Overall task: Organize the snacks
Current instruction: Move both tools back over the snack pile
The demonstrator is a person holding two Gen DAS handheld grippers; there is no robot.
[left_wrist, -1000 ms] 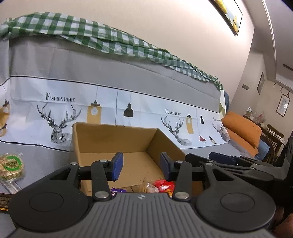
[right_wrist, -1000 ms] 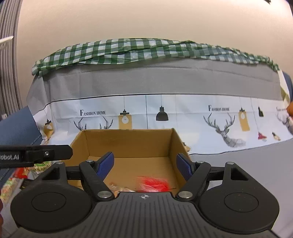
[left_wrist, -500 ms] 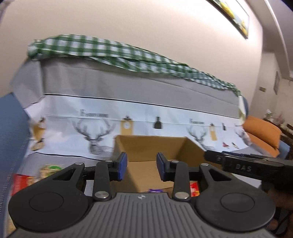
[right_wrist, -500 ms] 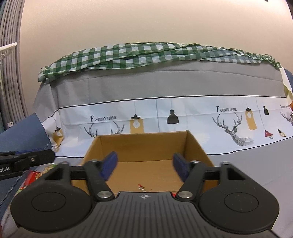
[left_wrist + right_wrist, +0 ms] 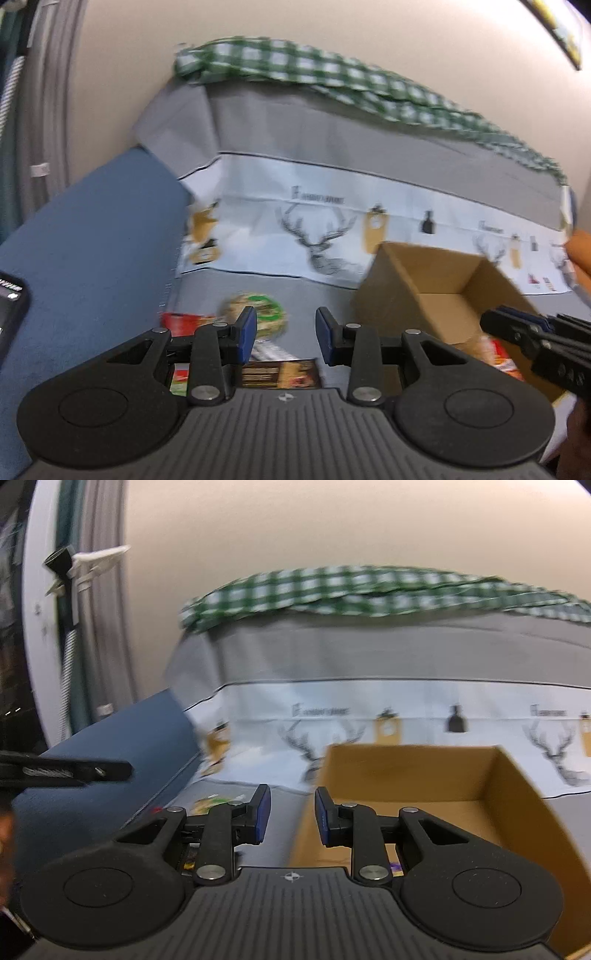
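An open cardboard box (image 5: 436, 280) stands on the grey sofa seat; in the right wrist view the box (image 5: 413, 775) fills the right half. Loose snacks lie left of it: a round green-labelled pack (image 5: 264, 308), a red pack (image 5: 183, 319) and a dark flat pack (image 5: 280, 373). My left gripper (image 5: 284, 334) is open and empty above these snacks. My right gripper (image 5: 291, 814) is open and empty over the box's left wall; it also shows in the left wrist view (image 5: 535, 332) at the box. Red snacks (image 5: 502, 358) lie inside the box.
A blue sofa arm (image 5: 85, 236) rises at the left, with a phone (image 5: 9, 306) on it. The sofa back carries a deer-print cover (image 5: 325, 236) and a green checked cloth (image 5: 332, 74). An orange cushion (image 5: 581, 247) lies at far right.
Both grippers swung left, away from the box interior toward the loose snacks. The left jaws widened a little; the right jaws narrowed. Both stay empty.
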